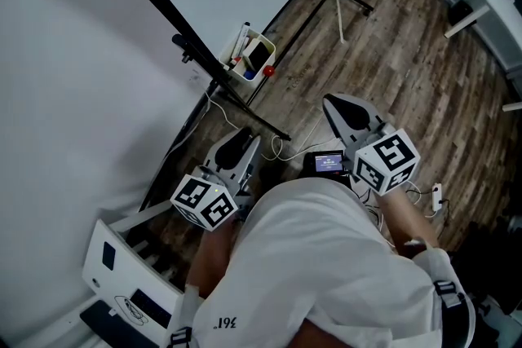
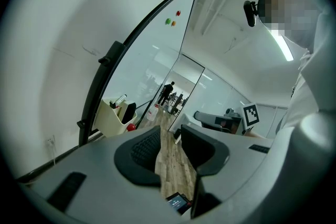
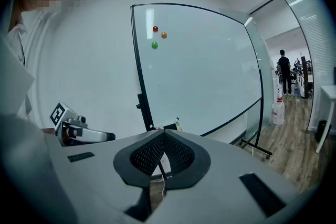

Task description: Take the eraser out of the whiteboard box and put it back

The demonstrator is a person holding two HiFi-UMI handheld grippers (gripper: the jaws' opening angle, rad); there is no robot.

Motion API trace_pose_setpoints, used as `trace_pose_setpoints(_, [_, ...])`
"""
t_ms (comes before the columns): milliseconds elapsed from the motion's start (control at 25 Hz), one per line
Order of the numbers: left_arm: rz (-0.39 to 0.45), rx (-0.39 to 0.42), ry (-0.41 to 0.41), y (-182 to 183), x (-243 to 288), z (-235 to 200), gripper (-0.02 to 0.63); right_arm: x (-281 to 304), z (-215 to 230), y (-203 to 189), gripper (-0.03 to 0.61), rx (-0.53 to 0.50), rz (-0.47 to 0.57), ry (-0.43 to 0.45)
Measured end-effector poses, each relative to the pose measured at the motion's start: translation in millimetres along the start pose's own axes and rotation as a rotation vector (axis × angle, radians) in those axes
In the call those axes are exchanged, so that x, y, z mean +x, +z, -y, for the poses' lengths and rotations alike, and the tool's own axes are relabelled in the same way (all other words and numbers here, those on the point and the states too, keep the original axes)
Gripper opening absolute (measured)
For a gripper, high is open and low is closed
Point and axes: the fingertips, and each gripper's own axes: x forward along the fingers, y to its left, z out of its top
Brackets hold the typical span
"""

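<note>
eraser lies in whiteboard box: fits pre-removal or post-return. left gripper jaws spread; right gripper jaws pressed together, empty.

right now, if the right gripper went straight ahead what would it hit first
Likely the whiteboard box, just past the right gripper's shut tips; nothing nearer shows, though depth is unclear.

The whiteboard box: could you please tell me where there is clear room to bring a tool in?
Bare wooden floor lies open between the whiteboard box and the right tool. The box itself is crowded with the eraser and markers; cables clutter the floor ahead of the left tool.
</note>
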Motion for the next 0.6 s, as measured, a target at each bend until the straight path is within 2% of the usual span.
trace_pose_setpoints(600, [-0.007, 0.001, -0.008, 0.5, 5.8, -0.5, 0.126, 5.7, 2.5, 0.1, 0.025, -0.017, -0.008, 0.008])
